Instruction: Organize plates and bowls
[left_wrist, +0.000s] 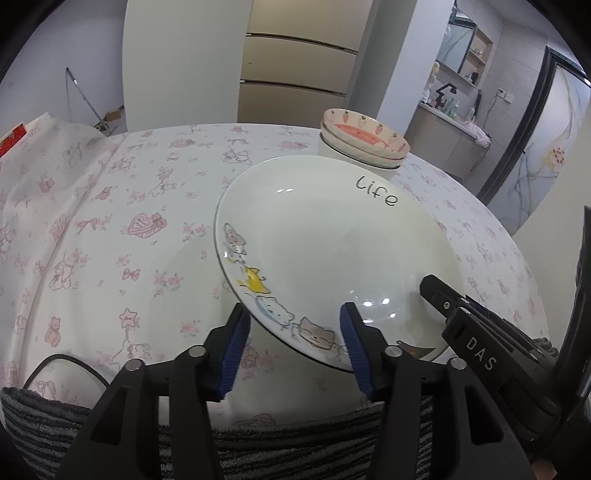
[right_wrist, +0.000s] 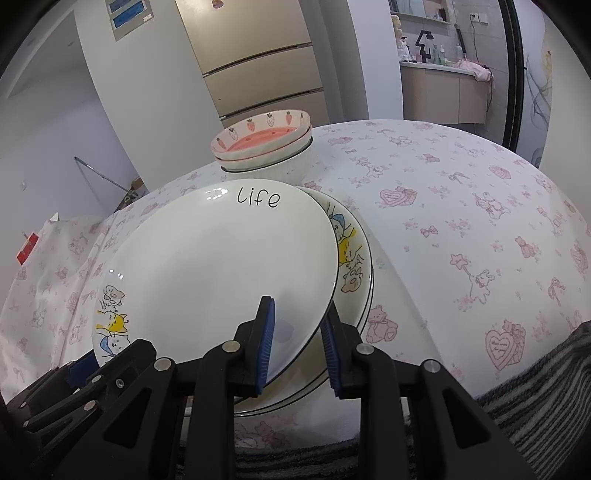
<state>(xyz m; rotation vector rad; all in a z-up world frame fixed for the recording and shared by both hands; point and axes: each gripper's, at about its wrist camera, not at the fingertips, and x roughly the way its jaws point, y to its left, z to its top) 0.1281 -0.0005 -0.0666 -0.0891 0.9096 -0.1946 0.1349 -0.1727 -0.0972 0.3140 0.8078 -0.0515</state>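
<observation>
A white plate with "life" lettering and cartoon cats on its rim is tilted up over a second cat plate that lies on the table. My right gripper is shut on the top plate's near right rim; in the left wrist view it shows as a black finger on the plate. My left gripper is open, the plate's near left rim between its blue pads without being pressed. Two strawberry bowls are stacked on a white ribbed bowl behind the plates.
The round table has a white cloth with pink prints. A grey striped towel hangs along its near edge, and a black cable crosses it at the left. Cabinets and a washbasin counter stand beyond the table.
</observation>
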